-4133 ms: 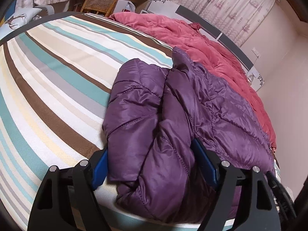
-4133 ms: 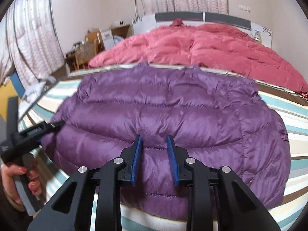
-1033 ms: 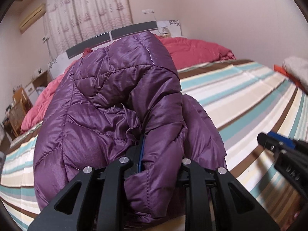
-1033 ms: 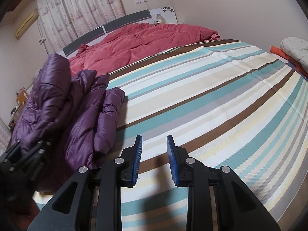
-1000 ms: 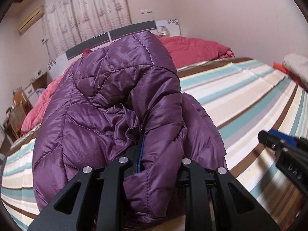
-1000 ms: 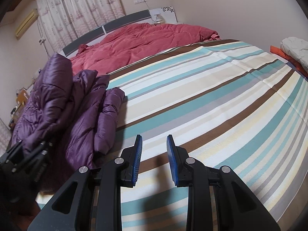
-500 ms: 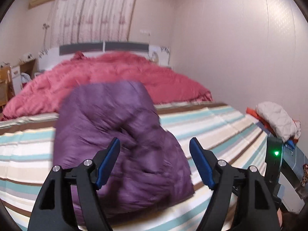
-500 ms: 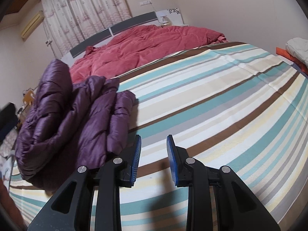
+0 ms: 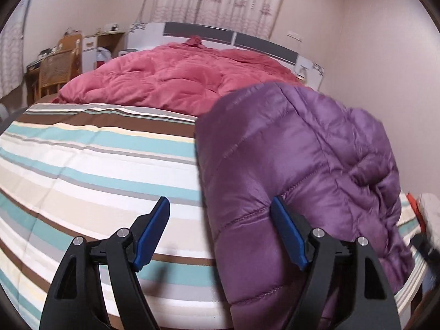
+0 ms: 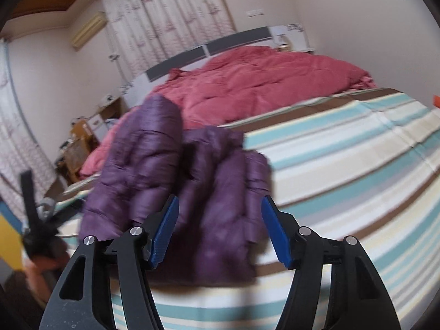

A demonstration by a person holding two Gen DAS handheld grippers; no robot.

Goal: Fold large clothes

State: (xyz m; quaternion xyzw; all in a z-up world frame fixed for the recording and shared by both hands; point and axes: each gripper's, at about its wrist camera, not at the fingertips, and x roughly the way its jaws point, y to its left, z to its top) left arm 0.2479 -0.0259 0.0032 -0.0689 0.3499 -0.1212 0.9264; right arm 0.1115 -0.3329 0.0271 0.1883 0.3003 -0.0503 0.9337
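The fingers (image 9: 287, 231) of the left gripper (image 9: 220, 233) stand wide apart with nothing pinched; its right blue pad sits at the edge of the purple puffer jacket (image 9: 297, 165), though contact there is hard to judge. The right gripper (image 10: 220, 231) has just been spreading its fingers (image 10: 165, 231) and also grips nothing, with the jacket's folded bulk lying beyond the gap between them.

The jacket lies bundled on the striped bedspread (image 9: 82, 165), near the bed's front edge and in front of the red quilt (image 9: 178, 79). It looks thick, glossy and quilted, with one rounded hump standing higher than the rest and looser folds slumped beside it.

The main risk, I judge, is spring-back: the padded, slippery fabric may push the fold open now that neither gripper holds it. Because the bundle sits close to the mattress edge, a careless nudge could also slide it off. A shallow pinch on the slick shell would probably slip.
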